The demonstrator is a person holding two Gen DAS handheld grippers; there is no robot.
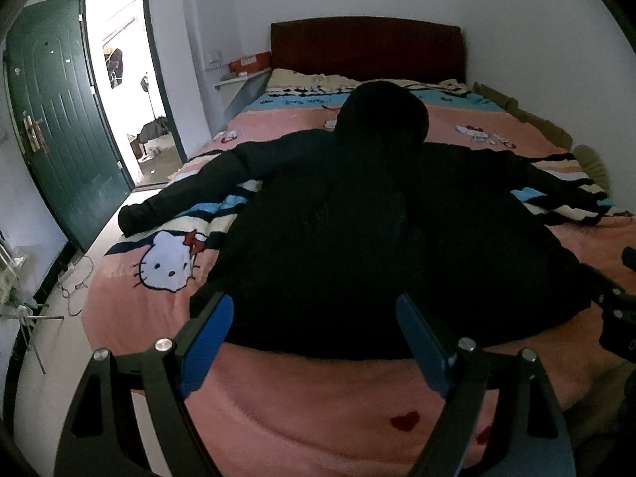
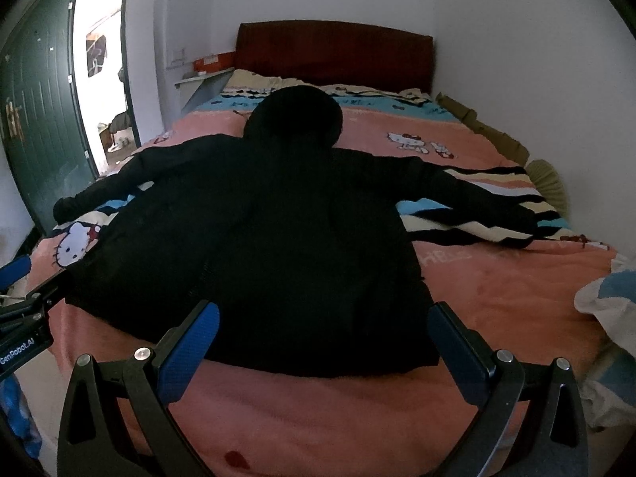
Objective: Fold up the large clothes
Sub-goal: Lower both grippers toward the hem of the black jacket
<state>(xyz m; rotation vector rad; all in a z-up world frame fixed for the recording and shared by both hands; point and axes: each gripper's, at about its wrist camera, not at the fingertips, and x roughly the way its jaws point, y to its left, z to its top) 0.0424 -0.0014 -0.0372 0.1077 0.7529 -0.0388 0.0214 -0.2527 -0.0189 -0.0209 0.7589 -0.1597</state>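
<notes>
A black hooded jacket (image 1: 357, 218) lies spread flat on the bed, hood toward the headboard, both sleeves stretched out to the sides. It also shows in the right wrist view (image 2: 278, 230). My left gripper (image 1: 314, 310) is open and empty, its blue pads either side of the jacket's near hem, just above it. My right gripper (image 2: 324, 318) is open and empty over the same hem, further right. The left gripper shows at the left edge of the right wrist view (image 2: 24, 302); the right gripper shows at the right edge of the left wrist view (image 1: 614, 298).
The bed has a pink Hello Kitty blanket (image 1: 318, 405) and a dark red headboard (image 1: 365, 47). A green door (image 1: 59, 127) stands open at the left. Cables (image 1: 75, 286) lie on the floor there. A white and blue cloth (image 2: 608, 310) lies at the bed's right edge.
</notes>
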